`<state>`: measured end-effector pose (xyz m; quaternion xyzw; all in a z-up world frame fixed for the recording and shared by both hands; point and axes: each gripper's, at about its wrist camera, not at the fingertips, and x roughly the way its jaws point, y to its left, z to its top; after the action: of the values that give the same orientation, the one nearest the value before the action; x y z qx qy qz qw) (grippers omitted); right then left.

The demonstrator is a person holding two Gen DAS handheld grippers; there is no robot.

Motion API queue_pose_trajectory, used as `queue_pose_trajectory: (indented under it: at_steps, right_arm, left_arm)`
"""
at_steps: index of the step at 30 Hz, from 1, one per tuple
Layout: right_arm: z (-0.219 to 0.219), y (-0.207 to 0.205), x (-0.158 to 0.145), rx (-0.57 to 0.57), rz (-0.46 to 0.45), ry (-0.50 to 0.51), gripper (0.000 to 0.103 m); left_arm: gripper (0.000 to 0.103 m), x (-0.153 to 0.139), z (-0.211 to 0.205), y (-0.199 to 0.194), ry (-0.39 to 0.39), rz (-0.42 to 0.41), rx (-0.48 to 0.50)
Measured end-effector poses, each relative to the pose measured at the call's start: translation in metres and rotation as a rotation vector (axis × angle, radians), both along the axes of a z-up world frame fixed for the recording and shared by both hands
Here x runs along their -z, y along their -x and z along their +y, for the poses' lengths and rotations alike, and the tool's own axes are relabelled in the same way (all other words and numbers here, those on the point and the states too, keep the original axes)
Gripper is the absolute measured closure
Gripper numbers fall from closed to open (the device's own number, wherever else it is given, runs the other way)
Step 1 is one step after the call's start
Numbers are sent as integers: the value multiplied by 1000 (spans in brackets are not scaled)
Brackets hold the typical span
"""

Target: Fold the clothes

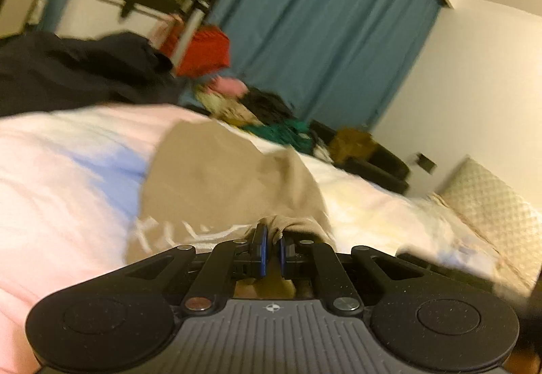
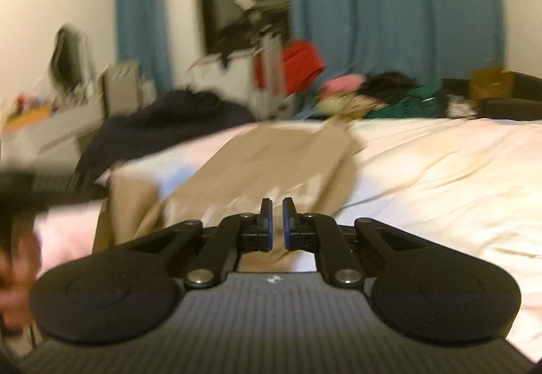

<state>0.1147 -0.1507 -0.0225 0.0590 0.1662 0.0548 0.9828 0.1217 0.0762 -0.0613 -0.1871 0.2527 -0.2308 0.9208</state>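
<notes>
A tan garment (image 1: 216, 177) with pale lettering lies spread on the bed (image 1: 67, 171). My left gripper (image 1: 272, 235) is shut on a bunched edge of it, and the cloth puckers between the blue pads. In the right wrist view the same tan garment (image 2: 271, 157) stretches away across the bed (image 2: 423, 171), one part hanging over the left edge. My right gripper (image 2: 277, 204) stands over its near end with the jaws drawn together. I see no cloth pinched between them. A blurred dark shape and a hand (image 2: 13, 272) show at the far left.
A dark garment (image 1: 67, 69) lies heaped beyond the bed on the left. A pile of mixed clothes (image 2: 389, 93) sits at the far side, with a red item (image 2: 301, 66) behind. Blue curtains (image 1: 321, 35) hang at the back. A quilted headboard (image 1: 491, 204) is at the right.
</notes>
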Motion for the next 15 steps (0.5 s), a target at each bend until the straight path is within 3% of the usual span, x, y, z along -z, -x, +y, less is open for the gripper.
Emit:
queue_pose_trajectory:
  at_steps: [4, 6, 10, 12, 13, 14, 15]
  right_arm:
    - [-31, 7, -1, 36, 6, -84, 94]
    - [-29, 3, 4, -10, 32, -127, 92]
    - [7, 10, 13, -151, 60, -85, 88]
    - [26, 9, 18, -231, 72, -46, 62]
    - [36, 10, 20, -264, 73, -20, 33]
    - [45, 13, 21, -286, 60, 15, 17]
    - [53, 16, 22, -306, 43, 52, 17]
  left_arm:
    - [96, 7, -12, 2, -7, 25, 37]
    - [96, 8, -15, 2, -21, 27, 38]
    - [96, 3, 2, 2, 25, 22, -32]
    - [96, -2, 12, 1, 57, 27, -70]
    - [96, -5, 16, 1, 64, 25, -90]
    - [96, -7, 20, 1, 70, 20, -109]
    - [96, -9, 24, 1, 75, 18, -125]
